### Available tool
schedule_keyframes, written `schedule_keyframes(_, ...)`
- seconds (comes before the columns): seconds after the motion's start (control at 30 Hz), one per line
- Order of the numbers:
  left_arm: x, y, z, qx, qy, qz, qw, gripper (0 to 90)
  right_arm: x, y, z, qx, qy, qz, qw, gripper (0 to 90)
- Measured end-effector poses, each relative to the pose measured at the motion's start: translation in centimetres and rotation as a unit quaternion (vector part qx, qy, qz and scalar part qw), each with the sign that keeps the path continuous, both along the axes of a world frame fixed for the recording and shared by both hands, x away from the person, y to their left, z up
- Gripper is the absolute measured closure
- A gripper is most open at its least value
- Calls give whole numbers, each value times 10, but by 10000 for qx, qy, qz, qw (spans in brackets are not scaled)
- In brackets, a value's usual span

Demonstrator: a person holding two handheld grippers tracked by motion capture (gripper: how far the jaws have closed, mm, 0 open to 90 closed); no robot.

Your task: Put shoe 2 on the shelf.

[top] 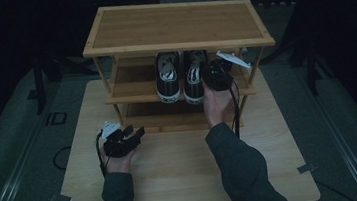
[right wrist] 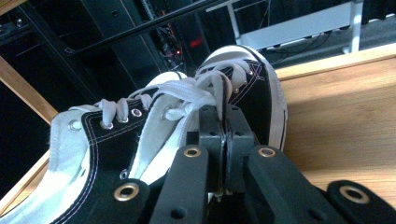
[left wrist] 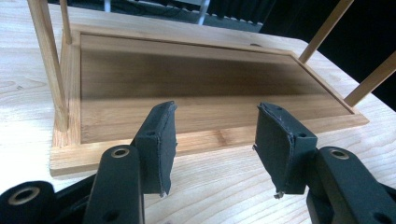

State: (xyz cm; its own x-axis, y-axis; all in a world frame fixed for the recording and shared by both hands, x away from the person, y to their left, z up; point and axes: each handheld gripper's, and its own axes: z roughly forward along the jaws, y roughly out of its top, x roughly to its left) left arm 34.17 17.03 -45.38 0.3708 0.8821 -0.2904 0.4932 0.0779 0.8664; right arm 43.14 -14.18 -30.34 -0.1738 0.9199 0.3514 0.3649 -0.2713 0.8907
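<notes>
Right gripper (right wrist: 226, 140) closed, seemingly pinching sneaker (right wrist: 252, 88)

Dark grey-green long sleeves (top: 246, 166) cover both forearms to the wrists. The left black two-jaw gripper (left wrist: 215, 144) has matte black link arms with brass-ringed screw holes and worn dark rubber pads (left wrist: 161, 144). The right black gripper (right wrist: 225, 140) matches it, bearing a pale grey three-cornered plate (top: 233, 59) and a trailing black cable (top: 237, 107).

L tongs (left wrist: 212, 149) agape, R tongs (right wrist: 225, 135) clamped.
</notes>
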Motion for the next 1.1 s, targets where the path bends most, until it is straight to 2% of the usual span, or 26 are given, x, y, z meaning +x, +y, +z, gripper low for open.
schedule_keyframes(0.4,1,-2,0,23,8,-25,10000,488,5,1,-2,122,39,-15,9999,884)
schedule_keyframes(0.73,1,-3,0,18,5,-38,10000,487,5,6,1,59,94,-8,9999,877)
schedule_keyframes(0.9,2,-4,-1,12,9,-58,10000,487,5,8,2,45,50,-1,10000,874)
schedule_keyframes(1.03,3,-5,0,17,8,-73,10000,488,6,6,-3,75,45,-70,9999,874)
schedule_keyframes(1.1,3,-5,-1,23,11,-86,10000,488,7,4,-5,149,68,-3,9999,870)
